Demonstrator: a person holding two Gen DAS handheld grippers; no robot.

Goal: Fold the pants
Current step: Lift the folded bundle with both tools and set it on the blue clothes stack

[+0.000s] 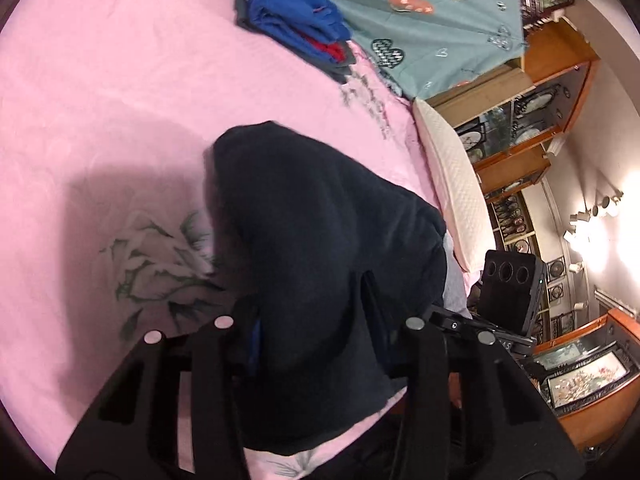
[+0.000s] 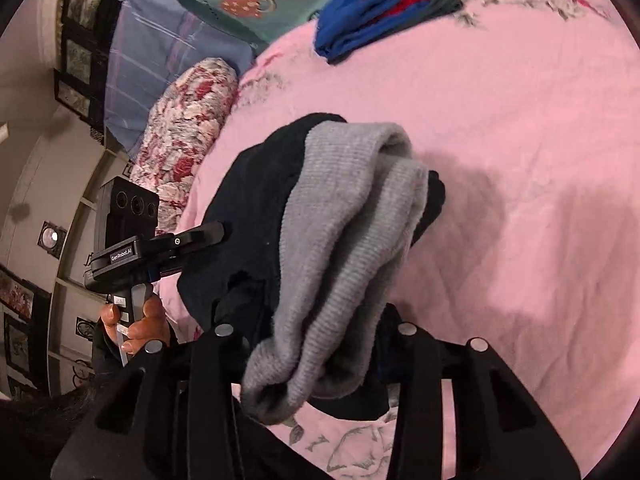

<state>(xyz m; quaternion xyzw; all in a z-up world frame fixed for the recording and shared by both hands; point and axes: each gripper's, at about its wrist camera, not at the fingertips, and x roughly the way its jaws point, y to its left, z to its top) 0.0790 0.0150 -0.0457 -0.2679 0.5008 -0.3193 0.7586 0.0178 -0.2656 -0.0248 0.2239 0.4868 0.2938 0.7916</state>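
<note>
1. Since it fills most of both views, starting with the bed (image 1: 100, 100): pink sheet with a greyish leaf print, and everything else sits on it or hangs just over it
2. Far end of the bed has a teal blanket (image 1: 420, 12) with heart patches spread out, and there's a flowery bolster pillow (image 2: 188, 120) along the bed's edge in the right wrist view
3. Next up, the pants (image 1: 320, 240): dark navy/black with a grey ribbed waistband (image 2: 348, 240), bunched up and lifted off the sheet between the two claws, throwing a big shadow on the pink. Lower end of the bundle looks close to the sheet, can't tell if it's touching
4. Stack of folded clothes (image 1: 292, 16), blue on top with red and dark grey under it, sits well apart from the pants, up near the teal blanket
5. left claw (image 1: 316, 328) is clamped on the dark fabric, cloth fills the gap between its fingers
6. right claw (image 2: 316, 332) is pinching the pants too, right at the grey waistband, which spills down over its fingers
7. In the right wrist view you can see the person's left hand (image 2: 136, 320) wrapped round the other gripper's handle, off the edge of the bed
</note>
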